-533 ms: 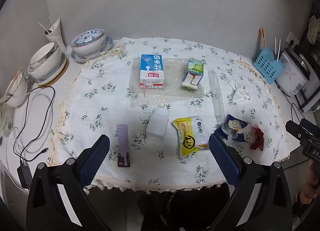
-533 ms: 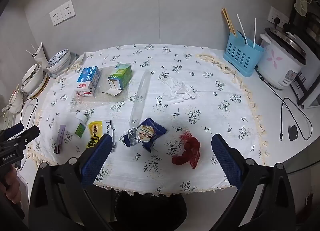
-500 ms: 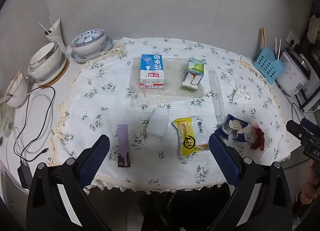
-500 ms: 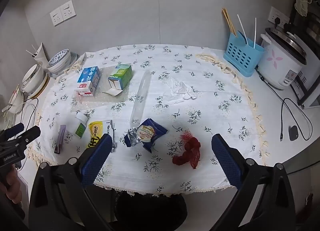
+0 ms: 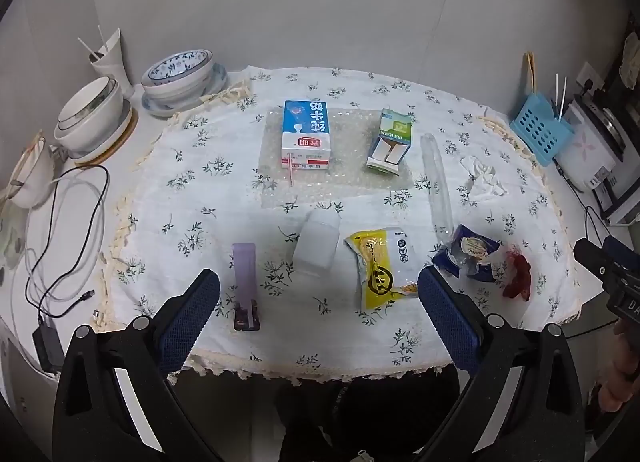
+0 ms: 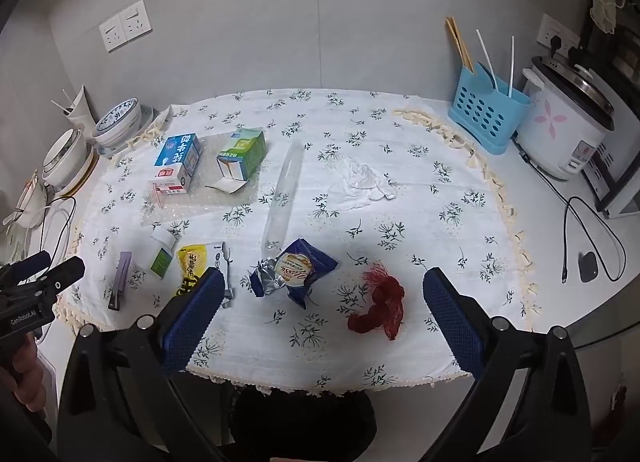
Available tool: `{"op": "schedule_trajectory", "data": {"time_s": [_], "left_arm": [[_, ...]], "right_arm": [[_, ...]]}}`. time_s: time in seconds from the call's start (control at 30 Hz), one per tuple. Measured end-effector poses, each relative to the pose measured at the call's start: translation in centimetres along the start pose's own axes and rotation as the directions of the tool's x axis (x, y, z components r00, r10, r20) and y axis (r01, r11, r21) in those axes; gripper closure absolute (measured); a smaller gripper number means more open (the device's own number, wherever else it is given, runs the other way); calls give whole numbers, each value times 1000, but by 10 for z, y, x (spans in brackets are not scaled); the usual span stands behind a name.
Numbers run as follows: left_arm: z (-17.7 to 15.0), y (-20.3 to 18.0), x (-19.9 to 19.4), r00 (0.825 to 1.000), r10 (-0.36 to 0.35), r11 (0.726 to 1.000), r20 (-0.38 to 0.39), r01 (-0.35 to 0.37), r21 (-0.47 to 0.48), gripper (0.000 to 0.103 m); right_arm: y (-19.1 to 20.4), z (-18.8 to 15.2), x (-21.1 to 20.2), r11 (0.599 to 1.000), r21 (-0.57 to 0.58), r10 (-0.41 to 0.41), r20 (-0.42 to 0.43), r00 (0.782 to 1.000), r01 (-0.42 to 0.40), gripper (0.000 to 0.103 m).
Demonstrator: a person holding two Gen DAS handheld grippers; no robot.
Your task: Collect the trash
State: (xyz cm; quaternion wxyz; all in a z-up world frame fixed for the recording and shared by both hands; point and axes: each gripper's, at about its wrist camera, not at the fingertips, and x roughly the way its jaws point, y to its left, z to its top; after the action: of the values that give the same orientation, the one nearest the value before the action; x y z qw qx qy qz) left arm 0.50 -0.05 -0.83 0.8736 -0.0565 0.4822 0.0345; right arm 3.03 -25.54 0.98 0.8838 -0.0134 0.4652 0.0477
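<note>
From the left wrist, the left gripper (image 5: 318, 304) is seen released above the near table edge; trash like the yellow wrapper (image 5: 380, 262) lies beyond.

From the right wrist, the right gripper (image 6: 320, 308) is likewise released; only here is the rice cooker (image 6: 564, 130) fully shown.

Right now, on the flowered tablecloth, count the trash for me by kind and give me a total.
Cartons: 2, a blue milk carton and a green carton
Snack wrappers: 2, yellow and dark blue
Clear plastic pieces: 2, a bubble-wrap sheet and a long sleeve
Small bottle: 1
Purple packet: 1
Crumpled tissue: 1
Red net: 1
Total: 10
</note>
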Motion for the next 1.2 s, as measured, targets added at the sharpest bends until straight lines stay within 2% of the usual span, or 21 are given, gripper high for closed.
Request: {"op": "schedule_trajectory", "data": {"time_s": [1.2], "left_arm": [[-2,0,1,1000,-6,1000,-15,6,-4,6]], "right_arm": [[4,1,5,1000,1,7,-7,1000,-7,8]]}}
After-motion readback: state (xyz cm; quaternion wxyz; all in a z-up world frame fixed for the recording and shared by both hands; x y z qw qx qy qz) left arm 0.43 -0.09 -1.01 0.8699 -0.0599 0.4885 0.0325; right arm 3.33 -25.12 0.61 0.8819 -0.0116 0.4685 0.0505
